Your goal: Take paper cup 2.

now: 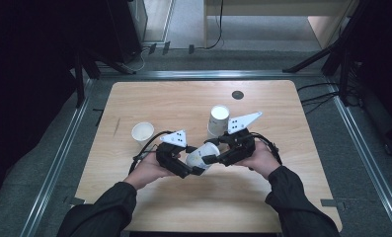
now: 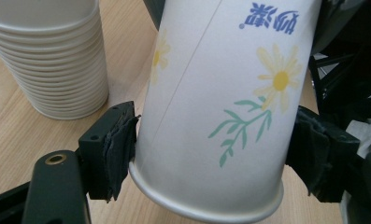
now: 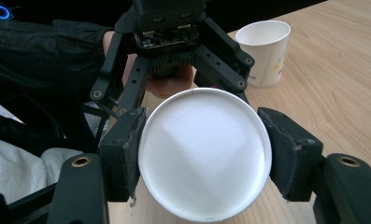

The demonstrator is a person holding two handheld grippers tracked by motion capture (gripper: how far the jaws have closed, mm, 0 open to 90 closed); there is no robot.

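A white paper cup (image 1: 202, 154) printed with yellow daisies (image 2: 211, 93) is held between both grippers, just above the wooden table (image 1: 174, 101). My left gripper (image 1: 191, 161) comes in from the left, and in the left gripper view (image 2: 213, 149) both pads (image 2: 122, 140) press the cup's sides near its rolled edge. From the right comes my right gripper (image 1: 214, 150). In the right gripper view (image 3: 204, 156) its pads (image 3: 127, 149) clamp a round white end of the cup (image 3: 204, 135), with the left gripper (image 3: 174, 37) right behind.
A stack of paper cups (image 1: 218, 118) (image 2: 47, 56) stands just beyond the grippers. A single upright cup (image 1: 142, 132) (image 3: 265, 51) sits to the left. A small dark round disc (image 1: 238, 95) lies near the table's far edge. Dark stands flank the table.
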